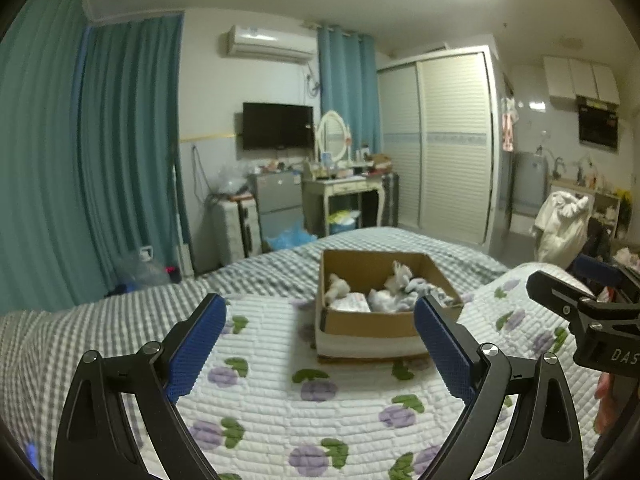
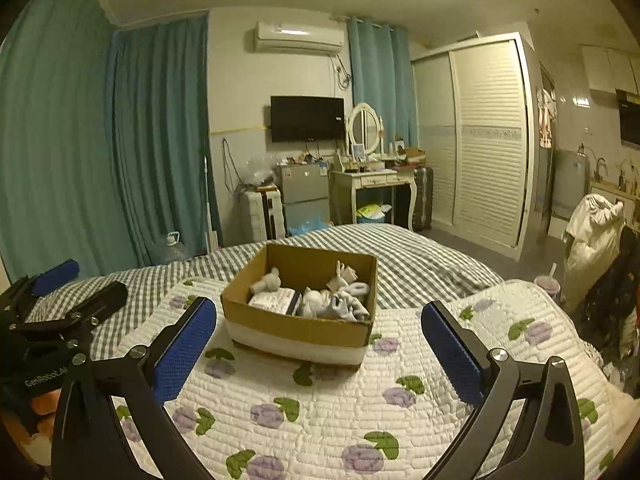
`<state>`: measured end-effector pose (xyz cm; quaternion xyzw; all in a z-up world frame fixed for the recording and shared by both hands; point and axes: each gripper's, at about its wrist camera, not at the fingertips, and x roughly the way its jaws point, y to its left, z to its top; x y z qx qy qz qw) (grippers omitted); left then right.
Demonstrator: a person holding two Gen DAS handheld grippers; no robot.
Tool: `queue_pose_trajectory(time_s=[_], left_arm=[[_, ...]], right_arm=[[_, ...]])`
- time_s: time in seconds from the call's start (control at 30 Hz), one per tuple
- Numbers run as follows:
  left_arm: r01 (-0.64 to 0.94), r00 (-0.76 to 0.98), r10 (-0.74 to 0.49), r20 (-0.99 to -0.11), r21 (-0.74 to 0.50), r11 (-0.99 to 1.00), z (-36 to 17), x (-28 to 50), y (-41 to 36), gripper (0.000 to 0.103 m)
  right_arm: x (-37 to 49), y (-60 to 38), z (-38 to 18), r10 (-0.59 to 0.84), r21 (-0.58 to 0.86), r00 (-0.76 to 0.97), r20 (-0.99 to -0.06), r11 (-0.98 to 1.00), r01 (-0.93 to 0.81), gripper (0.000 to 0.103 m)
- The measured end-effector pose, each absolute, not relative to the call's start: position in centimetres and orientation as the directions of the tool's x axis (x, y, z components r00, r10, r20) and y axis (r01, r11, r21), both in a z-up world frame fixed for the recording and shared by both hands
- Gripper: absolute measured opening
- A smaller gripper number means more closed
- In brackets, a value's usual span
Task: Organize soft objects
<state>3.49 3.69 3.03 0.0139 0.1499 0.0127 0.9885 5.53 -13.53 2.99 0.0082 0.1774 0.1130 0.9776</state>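
Note:
A cardboard box (image 1: pixel 372 322) stands on the white floral quilt (image 1: pixel 280 400), also in the right wrist view (image 2: pixel 296 326). It holds several soft things: small white plush toys (image 2: pixel 269 280), a white packet (image 2: pixel 274 300) and grey-white cloth (image 2: pixel 340 304). My left gripper (image 1: pixel 320 344) is open and empty, held above the quilt just short of the box. My right gripper (image 2: pixel 318 346) is open and empty, also short of the box. Each gripper shows at the edge of the other's view.
The quilt lies on a bed with a grey checked sheet (image 1: pixel 120 308). Beyond the bed stand a dressing table (image 2: pixel 372 184), small fridge (image 2: pixel 304 196), suitcase (image 2: pixel 262 212), wall TV (image 2: pixel 307 119) and wardrobe (image 2: pixel 480 140). A white bag (image 2: pixel 592 232) hangs at right.

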Motion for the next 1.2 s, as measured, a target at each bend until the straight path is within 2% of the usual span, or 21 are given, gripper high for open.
queue_pose_trajectory(time_s=[0.63, 1.2], left_arm=[[0.008, 0.946, -0.005, -0.326, 0.007, 1.0, 1.7, 3.8, 4.0, 0.097], [-0.005, 0.95, 0.009, -0.313, 0.013, 1.0, 1.6, 3.5, 4.1, 0.097]], right_arm=[[5.4, -13.9, 2.7, 0.185, 0.039, 0.917, -0.354, 0.982, -0.183, 0.103], [5.4, -13.9, 2.3, 0.171, 0.029, 0.918, -0.358, 0.985, -0.172, 0.103]])
